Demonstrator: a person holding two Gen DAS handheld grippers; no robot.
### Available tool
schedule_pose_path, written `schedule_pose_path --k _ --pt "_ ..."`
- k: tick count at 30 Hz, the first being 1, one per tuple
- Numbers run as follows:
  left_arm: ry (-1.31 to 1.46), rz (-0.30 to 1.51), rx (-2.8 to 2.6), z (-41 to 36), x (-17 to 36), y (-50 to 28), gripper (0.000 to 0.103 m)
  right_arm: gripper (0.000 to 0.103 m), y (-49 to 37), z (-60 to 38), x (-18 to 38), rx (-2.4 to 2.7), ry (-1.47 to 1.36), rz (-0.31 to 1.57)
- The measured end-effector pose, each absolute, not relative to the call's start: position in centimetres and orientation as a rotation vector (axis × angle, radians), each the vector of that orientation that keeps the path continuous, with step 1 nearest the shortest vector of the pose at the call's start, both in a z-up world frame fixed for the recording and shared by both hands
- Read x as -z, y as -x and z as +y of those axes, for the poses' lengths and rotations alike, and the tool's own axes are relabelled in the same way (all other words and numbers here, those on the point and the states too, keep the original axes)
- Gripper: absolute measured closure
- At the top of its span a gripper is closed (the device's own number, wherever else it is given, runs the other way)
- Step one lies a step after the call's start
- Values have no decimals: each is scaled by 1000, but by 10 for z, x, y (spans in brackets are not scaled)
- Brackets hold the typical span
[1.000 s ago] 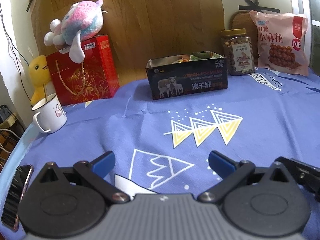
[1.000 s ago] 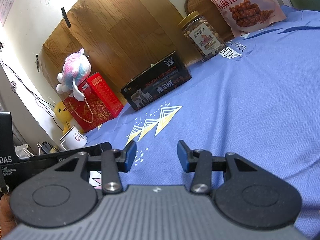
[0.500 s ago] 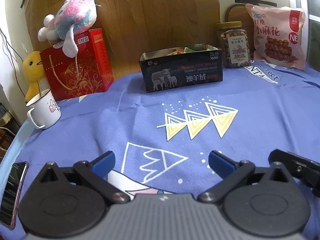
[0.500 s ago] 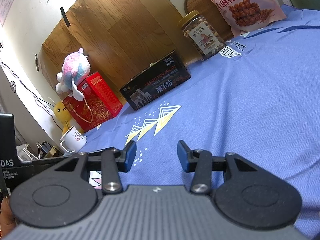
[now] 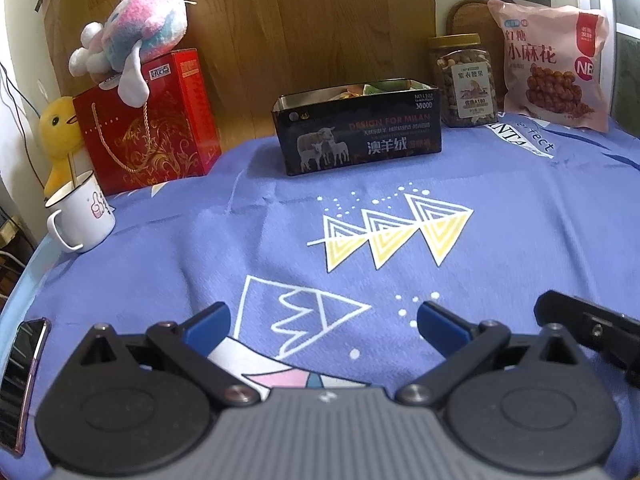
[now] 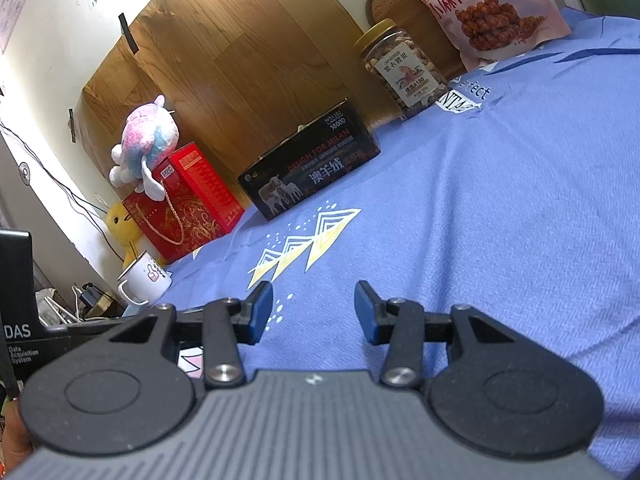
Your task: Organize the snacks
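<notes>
While both our grippers hang empty over the blue cloth [image 5: 248, 240], the left gripper [image 5: 322, 322] with jaws wide apart and the right gripper [image 6: 314, 312] with jaws apart by a narrower gap, the snacks wait at the far edge, well apart from us: the pink snack bag [image 5: 550, 66] at two o'clock, leaning upright, which we judge light, soft and crinkly, its contents brittle, best pinched by the top seam; the nut jar [image 5: 464, 80] at one o'clock, just beside the bag, looks rigid, smooth and heavier, best taken across its lidded neck. At twelve o'clock the open black tin [image 5: 360, 130] holds coloured packets we cannot tell apart; the white mug [image 5: 82, 216] at ten o'clock holds a thin stick.
</notes>
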State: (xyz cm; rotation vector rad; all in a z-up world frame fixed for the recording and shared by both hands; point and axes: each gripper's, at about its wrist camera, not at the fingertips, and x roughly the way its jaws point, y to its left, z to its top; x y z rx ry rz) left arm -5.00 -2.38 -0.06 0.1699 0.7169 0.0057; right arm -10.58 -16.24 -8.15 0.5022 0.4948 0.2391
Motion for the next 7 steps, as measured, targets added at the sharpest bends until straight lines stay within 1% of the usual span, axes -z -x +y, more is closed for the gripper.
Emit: schedule_pose_path --k 7 --pt "-185 700 20 -26 0 53 0 55 106 -162 83 -238 -501 496"
